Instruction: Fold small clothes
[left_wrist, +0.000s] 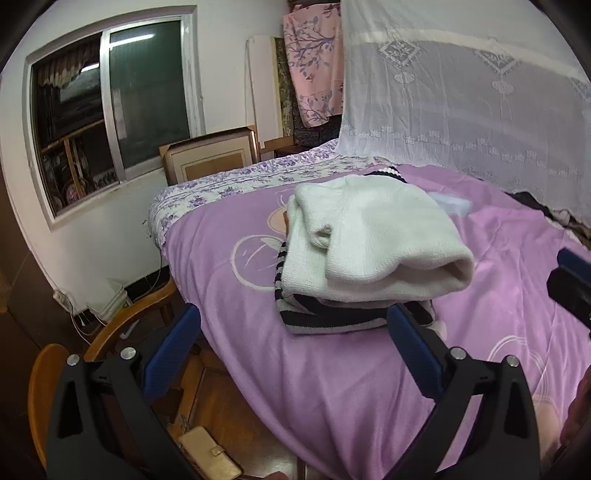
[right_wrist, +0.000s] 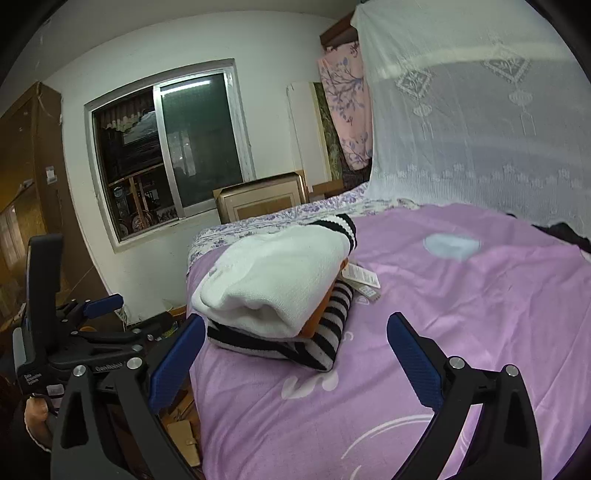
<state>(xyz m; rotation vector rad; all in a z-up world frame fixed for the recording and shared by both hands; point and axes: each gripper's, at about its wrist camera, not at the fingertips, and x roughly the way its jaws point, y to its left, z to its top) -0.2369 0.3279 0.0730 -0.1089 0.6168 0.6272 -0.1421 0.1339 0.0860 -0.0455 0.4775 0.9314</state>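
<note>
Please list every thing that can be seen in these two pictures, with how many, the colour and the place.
sweater: one, white with black-and-white striped edges, folded, on the bed cover near the bed's left edge
tag: one, white, sticking out at the right of the sweater
bed cover: one, purple, spread over the bed
net: one, white, hanging at the right
window: one, dark, on the white wall
chair: one, wooden, beside the bed
left gripper: one, black with blue pads, open, nothing held
right gripper: one, same colours, open, nothing held
</note>
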